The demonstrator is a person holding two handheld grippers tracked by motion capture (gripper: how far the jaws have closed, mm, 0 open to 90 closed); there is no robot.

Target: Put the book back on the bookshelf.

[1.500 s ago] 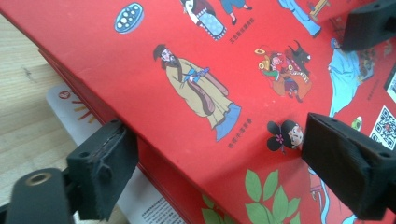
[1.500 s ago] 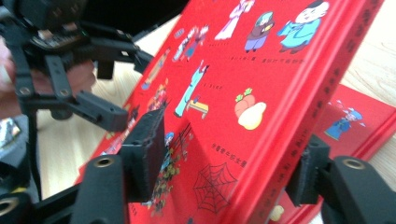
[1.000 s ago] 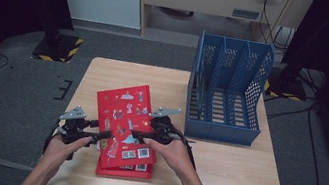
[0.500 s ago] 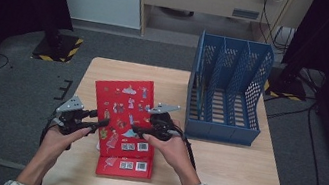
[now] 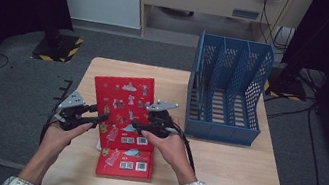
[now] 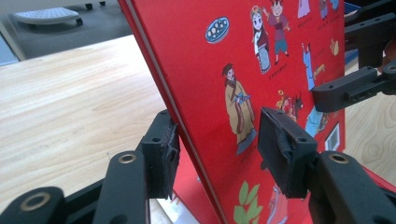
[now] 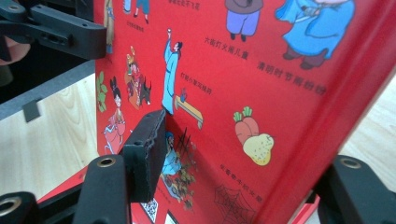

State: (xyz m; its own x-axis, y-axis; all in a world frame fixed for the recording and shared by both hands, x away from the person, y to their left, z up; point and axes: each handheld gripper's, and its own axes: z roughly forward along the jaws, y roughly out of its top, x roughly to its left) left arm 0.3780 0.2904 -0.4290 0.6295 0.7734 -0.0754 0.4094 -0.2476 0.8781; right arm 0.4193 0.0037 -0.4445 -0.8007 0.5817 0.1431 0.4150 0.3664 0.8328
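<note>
Where rack (image 5: 226, 98) stands, seemingly second book (image 5: 125, 163) underneath.

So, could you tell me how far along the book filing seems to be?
Early on. The blue file rack already holds what looks like one thin item in its left slot. In hand: the left gripper and right gripper clamp the top red book by opposite edges, tilted up off a second red book. Both books still need racking.
</note>
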